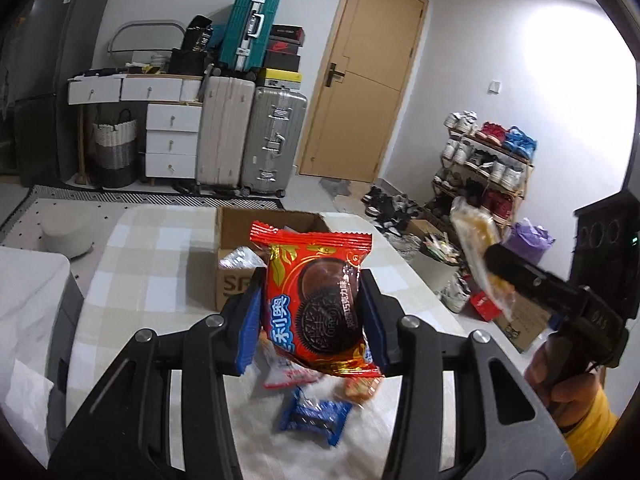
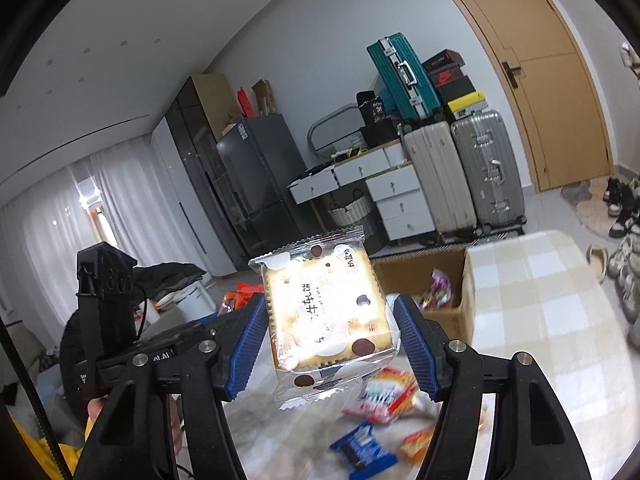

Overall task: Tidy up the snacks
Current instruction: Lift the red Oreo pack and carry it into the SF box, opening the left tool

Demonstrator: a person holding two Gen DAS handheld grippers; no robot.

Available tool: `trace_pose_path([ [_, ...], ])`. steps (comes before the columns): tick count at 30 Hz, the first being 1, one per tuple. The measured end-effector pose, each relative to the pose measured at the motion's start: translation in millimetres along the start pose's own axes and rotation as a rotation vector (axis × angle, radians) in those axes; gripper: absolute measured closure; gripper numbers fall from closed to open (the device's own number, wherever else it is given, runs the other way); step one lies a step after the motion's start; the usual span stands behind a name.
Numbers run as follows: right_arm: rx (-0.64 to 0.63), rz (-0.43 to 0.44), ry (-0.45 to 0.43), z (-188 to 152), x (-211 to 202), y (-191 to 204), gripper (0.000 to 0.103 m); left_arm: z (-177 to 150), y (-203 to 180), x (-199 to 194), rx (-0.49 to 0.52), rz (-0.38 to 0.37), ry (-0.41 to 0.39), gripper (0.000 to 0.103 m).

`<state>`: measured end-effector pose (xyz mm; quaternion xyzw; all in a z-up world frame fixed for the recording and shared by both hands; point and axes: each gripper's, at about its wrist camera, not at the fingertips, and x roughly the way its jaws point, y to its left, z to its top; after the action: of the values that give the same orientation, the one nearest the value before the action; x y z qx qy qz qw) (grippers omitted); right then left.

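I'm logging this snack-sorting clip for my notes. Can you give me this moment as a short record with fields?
left tongs: shut on a red cookie packet, held up off the table
right tongs: shut on a clear cracker packet, also lifted
cardboard box: open, on the checked tablecloth, some snacks already inside
left on table: blue packet, orange packet, red and white packet
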<state>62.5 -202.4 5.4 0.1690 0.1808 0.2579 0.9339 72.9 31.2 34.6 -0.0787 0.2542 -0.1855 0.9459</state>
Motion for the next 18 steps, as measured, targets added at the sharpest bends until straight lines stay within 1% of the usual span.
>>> trace_pose_path([
  [2, -0.003, -0.012, 0.002, 10.4, 7.0, -1.9, 0.037, 7.8, -0.4, 7.7, 0.021, 0.038, -0.007, 0.062],
  [5, 0.003, -0.022, 0.008, 26.2, 20.0, -7.7, 0.037, 22.0, 3.8, 22.4, 0.026, 0.04, 0.004, 0.062],
  [8, -0.001, -0.021, 0.015, 41.4, 34.8, -13.0, 0.037, 37.2, 9.9, 37.6, 0.008, 0.062, 0.017, 0.062],
  [14, -0.035, 0.002, 0.023, 67.3, 63.6, -21.1, 0.037, 66.5, 23.5, 66.6, -0.022, 0.077, 0.026, 0.062],
  [18, -0.048, -0.007, 0.034, 80.6, 85.2, -28.2, 0.037, 86.8, 24.5, 90.4, -0.008, 0.088, 0.034, 0.062],
])
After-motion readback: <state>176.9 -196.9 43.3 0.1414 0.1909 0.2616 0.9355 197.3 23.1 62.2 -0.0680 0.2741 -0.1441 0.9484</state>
